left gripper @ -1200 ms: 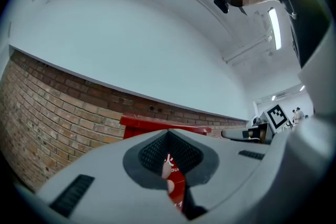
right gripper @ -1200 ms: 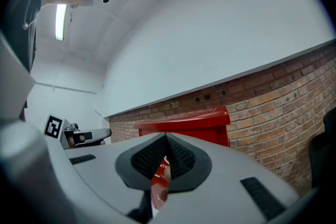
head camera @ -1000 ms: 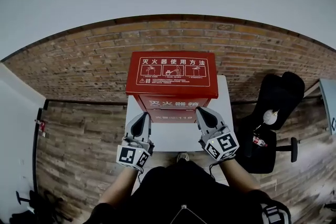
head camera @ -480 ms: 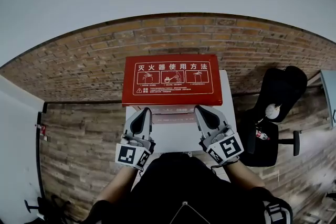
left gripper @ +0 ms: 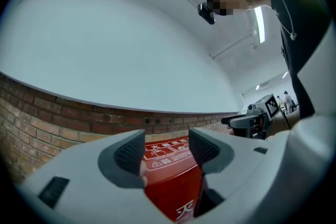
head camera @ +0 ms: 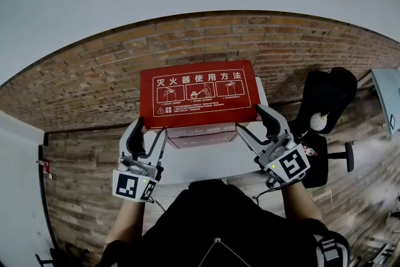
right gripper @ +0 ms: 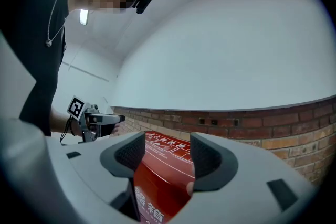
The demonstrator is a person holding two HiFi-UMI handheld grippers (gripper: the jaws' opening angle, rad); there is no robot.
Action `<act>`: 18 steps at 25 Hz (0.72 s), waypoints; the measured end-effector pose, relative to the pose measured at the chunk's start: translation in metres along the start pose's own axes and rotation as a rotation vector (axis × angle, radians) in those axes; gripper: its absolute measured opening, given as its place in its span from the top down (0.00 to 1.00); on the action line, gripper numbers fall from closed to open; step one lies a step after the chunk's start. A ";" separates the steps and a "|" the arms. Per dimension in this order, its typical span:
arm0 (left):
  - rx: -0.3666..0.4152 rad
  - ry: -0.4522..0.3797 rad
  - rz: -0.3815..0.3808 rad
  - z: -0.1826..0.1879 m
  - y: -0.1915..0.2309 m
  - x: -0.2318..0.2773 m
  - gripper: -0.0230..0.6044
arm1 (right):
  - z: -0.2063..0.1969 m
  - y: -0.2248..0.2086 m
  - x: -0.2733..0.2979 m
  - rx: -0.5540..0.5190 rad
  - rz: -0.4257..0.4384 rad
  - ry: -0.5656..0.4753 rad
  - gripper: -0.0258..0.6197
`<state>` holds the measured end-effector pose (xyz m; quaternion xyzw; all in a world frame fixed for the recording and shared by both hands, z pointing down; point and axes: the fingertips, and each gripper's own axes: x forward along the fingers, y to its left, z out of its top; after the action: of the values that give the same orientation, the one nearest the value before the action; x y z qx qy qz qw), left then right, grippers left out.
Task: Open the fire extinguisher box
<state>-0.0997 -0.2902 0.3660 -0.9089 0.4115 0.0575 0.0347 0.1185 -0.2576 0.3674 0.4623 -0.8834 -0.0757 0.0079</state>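
Flanking the box [head camera: 199,95]: left gripper [head camera: 150,130] at its front left corner, right gripper [head camera: 250,119] at its front right corner
Box: red, stands on a white table [head camera: 206,162], back toward the brick wall [head camera: 94,72]
Lid [head camera: 200,87]: broad red face with white print and three small pictures, turned up toward the head view; cannot tell whether its front edge is off the body
Box front: a paler red strip shows under the lid's near edge, between the two grippers
Left gripper, head view: tips up at the lid's near left corner, marker cube toward the person
Left gripper, own view [left gripper: 167,147]: fingers apart, a middling gap, clamped on nothing; red corner of the box [left gripper: 173,186] fills the gap from below, white print on the lid above it; contact between pads [left gripper: 130,152] and box not clear
Right gripper, head view: tips at the lid's near right corner, one finger beside the lid's right edge, the other under its front edge
Right gripper, own view [right gripper: 167,149]: fingers apart by a like gap, not closed on anything; box [right gripper: 157,186] corner shows between the pads [right gripper: 202,152], white characters low on its front; touching or not, cannot tell
Across the box: each gripper shows in the other's view, right gripper [left gripper: 252,118] and left gripper [right gripper: 92,118]
Table: bare white top near the person, box at its far side
Chair [head camera: 325,103]: black, right of the table, apart from it
Floor [head camera: 81,172]: wood planks on both sides of the table
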 end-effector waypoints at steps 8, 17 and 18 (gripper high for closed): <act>0.038 0.132 -0.033 -0.045 0.040 -0.012 0.36 | -0.036 -0.027 -0.014 0.042 -0.060 0.109 0.51; -0.024 0.164 -0.120 -0.078 0.039 -0.009 0.36 | -0.077 -0.038 -0.019 0.143 -0.055 0.183 0.49; -0.032 0.168 -0.116 -0.080 0.041 -0.009 0.36 | -0.080 -0.038 -0.019 0.151 -0.052 0.189 0.49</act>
<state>-0.1301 -0.3195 0.4461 -0.9333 0.3586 -0.0146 -0.0111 0.1674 -0.2730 0.4424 0.4896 -0.8695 0.0349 0.0544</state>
